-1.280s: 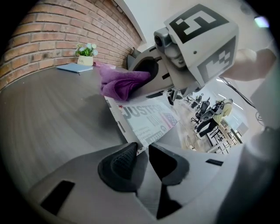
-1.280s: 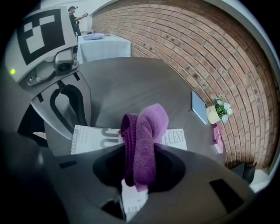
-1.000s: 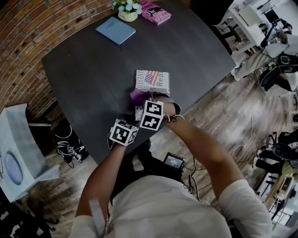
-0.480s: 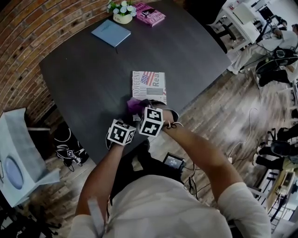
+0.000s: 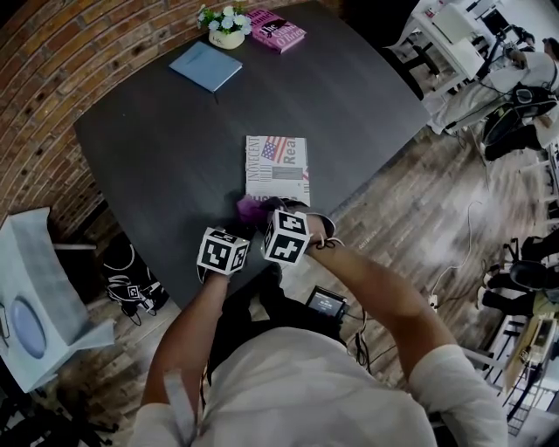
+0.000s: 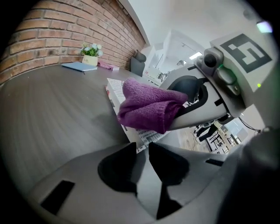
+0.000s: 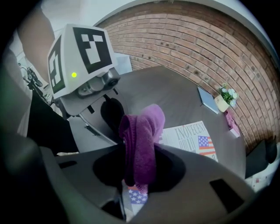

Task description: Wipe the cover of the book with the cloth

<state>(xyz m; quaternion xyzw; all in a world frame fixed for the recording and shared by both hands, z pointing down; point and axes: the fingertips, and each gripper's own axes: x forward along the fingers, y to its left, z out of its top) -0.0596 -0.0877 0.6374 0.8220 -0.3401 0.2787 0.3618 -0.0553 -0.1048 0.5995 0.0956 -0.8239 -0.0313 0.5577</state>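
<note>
The book (image 5: 278,161), with a flag and newsprint on its cover, lies flat on the dark table (image 5: 148,148). My right gripper (image 5: 262,215) is shut on a bunched purple cloth (image 5: 251,208), which hangs from its jaws (image 7: 141,144) onto the book's near end. My left gripper (image 5: 241,234) stays left of it, by the book's near left corner (image 6: 139,139). Its jaws (image 6: 143,148) stand slightly apart with nothing seen between the pads. The right gripper's body hides the book's near edge in the head view.
At the table's far end lie a blue notebook (image 5: 206,66), a pink book (image 5: 278,29) and a small flower pot (image 5: 226,26). The table's near edge runs just below the grippers. A white chair (image 5: 35,288) and a bag (image 5: 131,284) stand on the floor at the left.
My right gripper has drawn the cloth along the cover toward the book's near end, so more of the cover shows. The left gripper has kept its place.
</note>
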